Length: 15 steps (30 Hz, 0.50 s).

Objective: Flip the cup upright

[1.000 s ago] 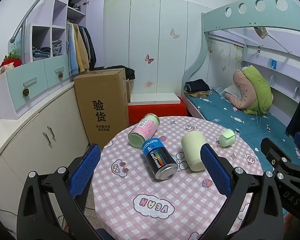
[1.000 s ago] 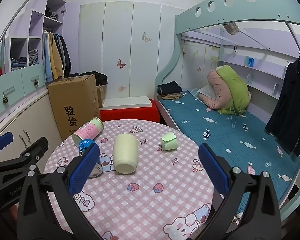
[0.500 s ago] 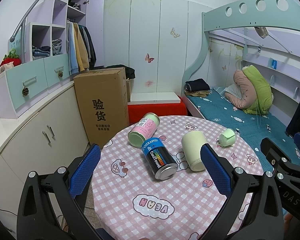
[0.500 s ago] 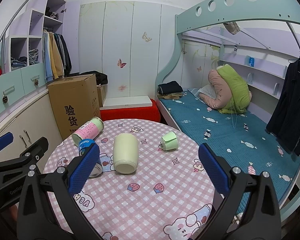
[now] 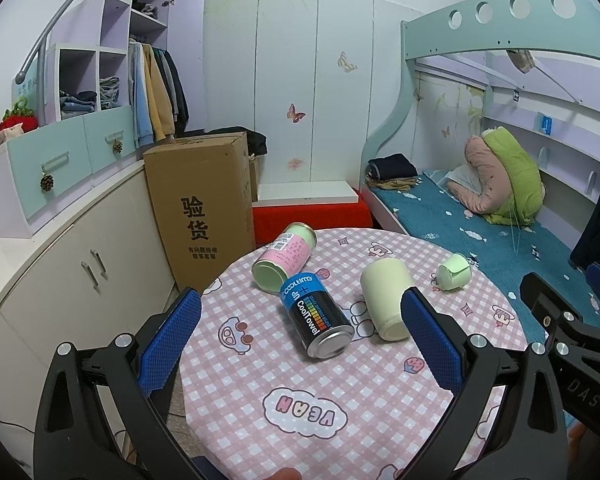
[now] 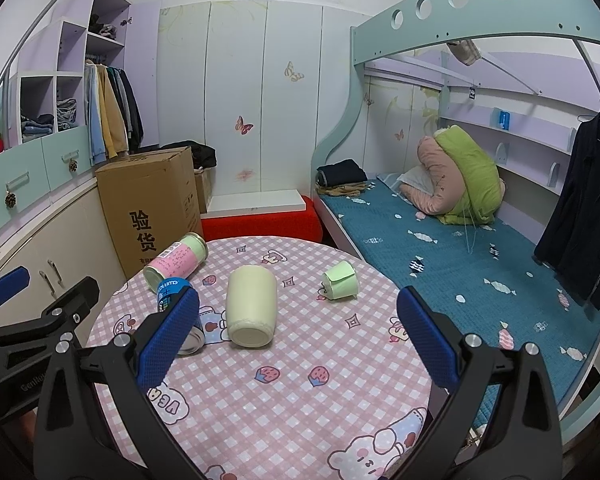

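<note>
A pale cream cup [image 6: 251,307] lies on its side in the middle of the round table [image 6: 284,408], its flat end toward me; it also shows in the left wrist view [image 5: 386,298]. A small green cup [image 6: 340,280] lies on its side farther right, also in the left wrist view [image 5: 454,272]. My right gripper [image 6: 296,344] is open and empty, above the table's near part. My left gripper [image 5: 300,348] is open and empty, near the table's left front.
A black and blue CoolTowel can [image 5: 316,318] and a pink and green can [image 5: 284,256] lie on their sides left of the cream cup. A cardboard box [image 5: 200,200] stands beyond the table at the left. A bed [image 6: 440,240] runs along the right.
</note>
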### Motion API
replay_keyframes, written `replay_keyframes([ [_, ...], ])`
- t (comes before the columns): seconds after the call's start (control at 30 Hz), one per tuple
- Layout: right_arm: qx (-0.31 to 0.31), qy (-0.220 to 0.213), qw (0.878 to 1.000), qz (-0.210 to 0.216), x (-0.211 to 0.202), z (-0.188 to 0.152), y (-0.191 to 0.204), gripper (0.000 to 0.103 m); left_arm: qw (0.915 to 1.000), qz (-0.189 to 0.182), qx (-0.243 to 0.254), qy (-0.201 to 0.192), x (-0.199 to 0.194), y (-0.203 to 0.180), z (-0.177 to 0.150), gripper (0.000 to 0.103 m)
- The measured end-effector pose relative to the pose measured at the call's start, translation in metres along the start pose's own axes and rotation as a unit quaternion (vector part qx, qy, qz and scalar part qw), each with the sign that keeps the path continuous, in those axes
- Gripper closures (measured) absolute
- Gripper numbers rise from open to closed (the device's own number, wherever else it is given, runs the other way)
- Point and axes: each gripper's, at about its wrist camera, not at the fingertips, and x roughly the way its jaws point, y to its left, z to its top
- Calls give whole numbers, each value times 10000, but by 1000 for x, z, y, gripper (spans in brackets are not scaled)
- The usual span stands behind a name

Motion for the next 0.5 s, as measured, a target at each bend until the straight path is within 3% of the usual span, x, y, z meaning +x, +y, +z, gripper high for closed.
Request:
replay_keyframes([
  [0.5, 35, 227, 9997, 39, 37, -15, 8, 5, 9997, 49, -45, 221, 25, 2, 1, 7],
])
